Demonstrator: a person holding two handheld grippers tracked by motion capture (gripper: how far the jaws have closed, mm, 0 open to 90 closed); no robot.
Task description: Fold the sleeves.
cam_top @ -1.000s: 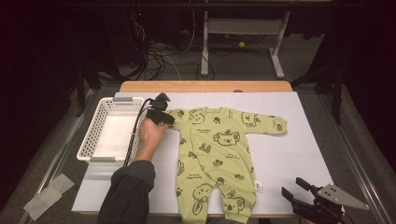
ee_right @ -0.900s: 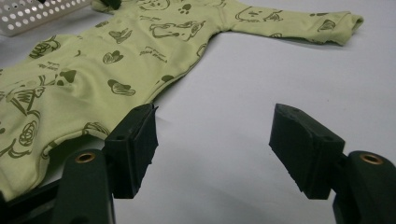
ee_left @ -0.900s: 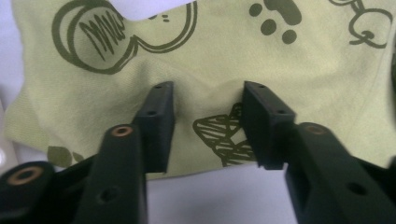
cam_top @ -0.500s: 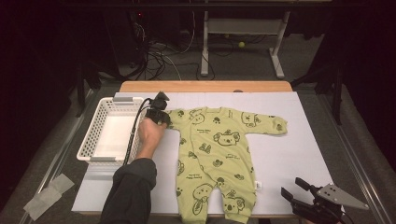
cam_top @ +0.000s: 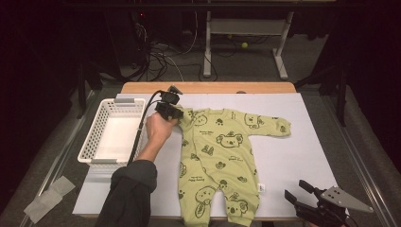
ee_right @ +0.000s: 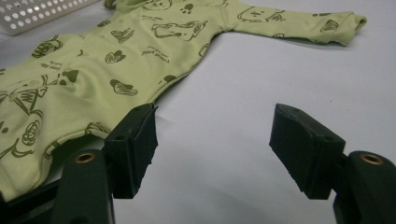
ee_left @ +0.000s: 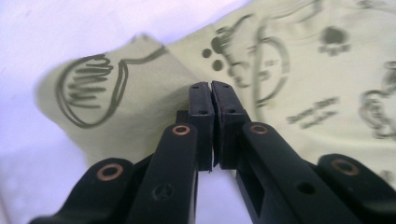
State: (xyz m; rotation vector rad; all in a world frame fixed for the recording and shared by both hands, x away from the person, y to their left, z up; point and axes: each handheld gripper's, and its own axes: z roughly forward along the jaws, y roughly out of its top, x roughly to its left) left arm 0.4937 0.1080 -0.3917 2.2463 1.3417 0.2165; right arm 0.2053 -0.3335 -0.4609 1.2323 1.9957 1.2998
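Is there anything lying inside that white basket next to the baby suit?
No: in the high view the white basket shows a bare white bottom, and the green baby suit lies beside it on the table.

Lab/test rig: dark room w/ cables (cam_top: pixel 163 59) on floor, bench frame (cam_top: pixel 246 28) behind.
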